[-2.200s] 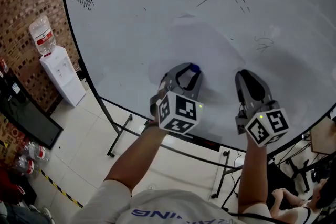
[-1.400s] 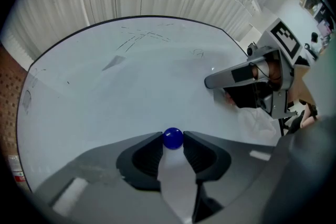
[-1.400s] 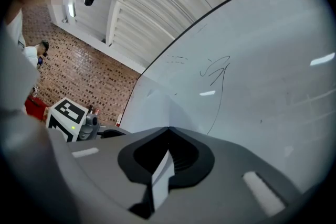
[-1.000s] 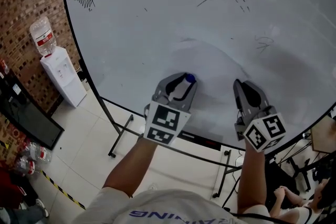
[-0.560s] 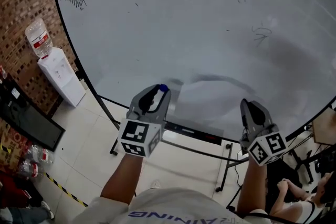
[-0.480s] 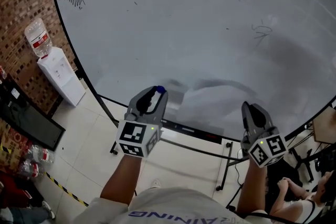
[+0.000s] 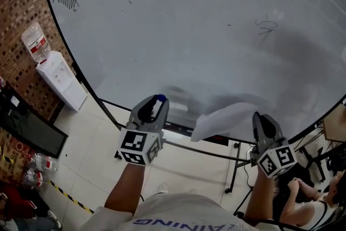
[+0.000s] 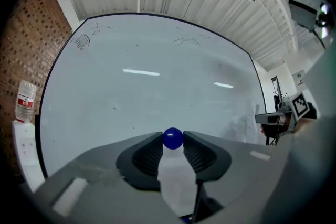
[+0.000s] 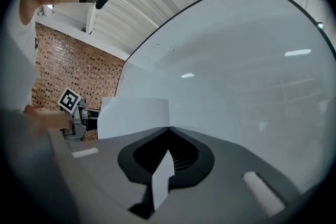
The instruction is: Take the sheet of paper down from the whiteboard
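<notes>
— Since the sheet of paper [image 7: 227,120] hangs off the whiteboard [image 7: 162,24], just in front of its bottom edge toward the right, which step is this?

— The last one, by the look of it. The right gripper [image 7: 260,119] is clamped tight on the sheet's right edge, and the paper bows out to its left.

— And the left gripper [image 7: 155,103]?

— Its jaws pinch a small blue ball [image 8: 172,138] at their tips, probably the magnet that pinned the sheet. It sits near the bottom edge too, left of the paper and apart from it.

— What does the next move call for?

— Likely carrying the sheet away without creasing it and parking the magnet somewhere. With only one thin edge gripped, the paper can flop.
</notes>
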The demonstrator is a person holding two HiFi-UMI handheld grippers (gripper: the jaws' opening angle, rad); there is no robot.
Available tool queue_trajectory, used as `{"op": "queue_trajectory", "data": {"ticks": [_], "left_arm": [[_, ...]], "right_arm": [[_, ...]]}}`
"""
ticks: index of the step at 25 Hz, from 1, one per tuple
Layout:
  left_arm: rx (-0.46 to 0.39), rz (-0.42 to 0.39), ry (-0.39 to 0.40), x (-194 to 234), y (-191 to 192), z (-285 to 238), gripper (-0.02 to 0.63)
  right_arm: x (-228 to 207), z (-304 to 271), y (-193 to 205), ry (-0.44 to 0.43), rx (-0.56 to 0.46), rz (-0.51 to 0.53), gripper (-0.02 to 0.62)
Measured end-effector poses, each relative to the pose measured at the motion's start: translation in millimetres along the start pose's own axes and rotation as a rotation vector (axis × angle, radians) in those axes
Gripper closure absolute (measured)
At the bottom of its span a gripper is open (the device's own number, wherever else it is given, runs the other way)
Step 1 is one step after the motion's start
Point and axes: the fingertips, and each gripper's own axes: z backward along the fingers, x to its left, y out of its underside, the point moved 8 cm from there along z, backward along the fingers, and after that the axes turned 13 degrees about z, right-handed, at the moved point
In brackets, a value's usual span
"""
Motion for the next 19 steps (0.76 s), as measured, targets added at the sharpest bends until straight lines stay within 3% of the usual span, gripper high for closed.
{"op": "queue_trajectory", "data": {"ticks": [19], "left_arm": [[0.035,-0.018,0.002,-3.3,5.8,-0.5,0.472]], "right_arm": [[6.1,-7.6,-1.4,-0.015,0.004,0.012,0.588]]}}
